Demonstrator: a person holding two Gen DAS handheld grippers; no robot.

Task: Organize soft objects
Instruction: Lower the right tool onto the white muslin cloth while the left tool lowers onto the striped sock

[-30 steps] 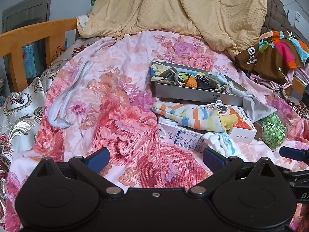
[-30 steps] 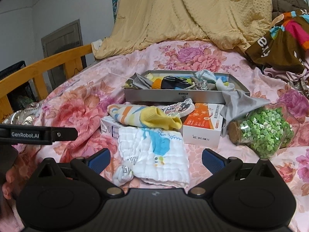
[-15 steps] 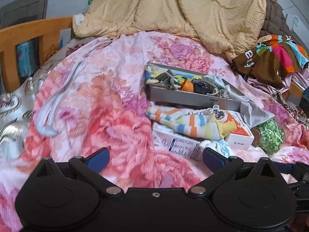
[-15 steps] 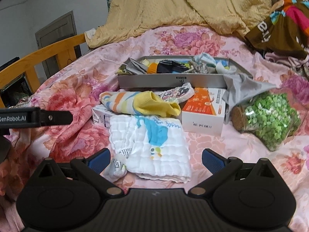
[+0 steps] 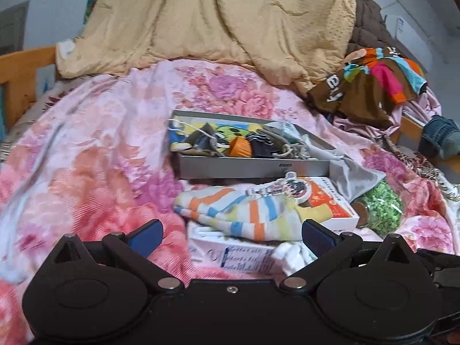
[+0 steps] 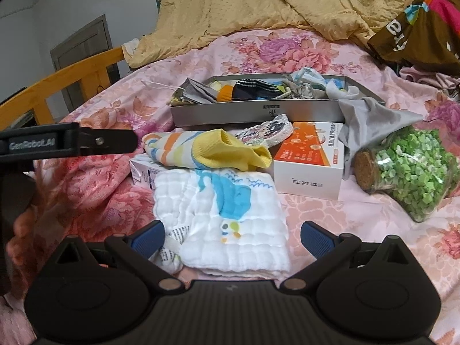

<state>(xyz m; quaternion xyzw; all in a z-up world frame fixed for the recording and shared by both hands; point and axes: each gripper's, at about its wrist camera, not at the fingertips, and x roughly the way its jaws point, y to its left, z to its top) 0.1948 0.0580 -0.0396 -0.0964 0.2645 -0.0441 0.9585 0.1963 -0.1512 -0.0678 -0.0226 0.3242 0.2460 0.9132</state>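
While both my grippers hang spread and empty, I judge I am at the reach: my right gripper (image 6: 231, 237) straddles the folded white muslin cloth (image 6: 221, 218) before the grey tray (image 6: 258, 112), and must next drop and pinch it.

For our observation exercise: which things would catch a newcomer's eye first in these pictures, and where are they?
The white muslin cloth lies nearest, between the open right tongs. Behind it a striped sock drapes over boxes in front of the grey tray of small clothes; a jar of green bits lies to the right.
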